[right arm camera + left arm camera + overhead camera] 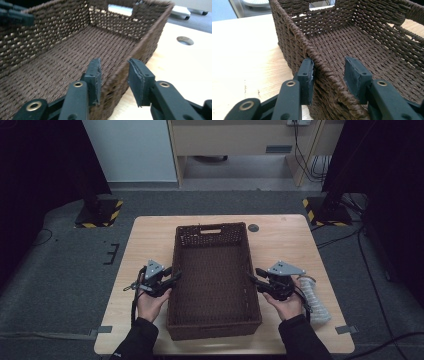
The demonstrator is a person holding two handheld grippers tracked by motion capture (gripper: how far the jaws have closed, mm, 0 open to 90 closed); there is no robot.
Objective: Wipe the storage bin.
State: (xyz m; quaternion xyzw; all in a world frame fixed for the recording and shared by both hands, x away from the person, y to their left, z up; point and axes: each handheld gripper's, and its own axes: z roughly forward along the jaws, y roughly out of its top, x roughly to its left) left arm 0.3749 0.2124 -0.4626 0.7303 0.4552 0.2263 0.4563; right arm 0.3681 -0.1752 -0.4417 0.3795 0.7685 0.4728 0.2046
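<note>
A dark brown woven basket (212,227) stands in the middle of the wooden table (150,240), and nothing lies in it. My left gripper (176,275) straddles the rim of its left wall (287,27). The outer pad (308,75) rests against the weave, while the inner pad (354,75) stands a little off it. My right gripper (254,276) straddles the right wall (147,37), with small gaps on both sides between its fingers (93,75). Both grippers (328,72) (113,72) are open. The left gripper's jaws show at the far wall in the right gripper view.
A white ribbed bundle (315,300) lies on the table by the right wrist. A round cable hole (253,227) sits behind the basket's back right corner. Bare tabletop (244,50) runs along both sides of the basket. Stands with striped feet (102,215) are on the floor beyond.
</note>
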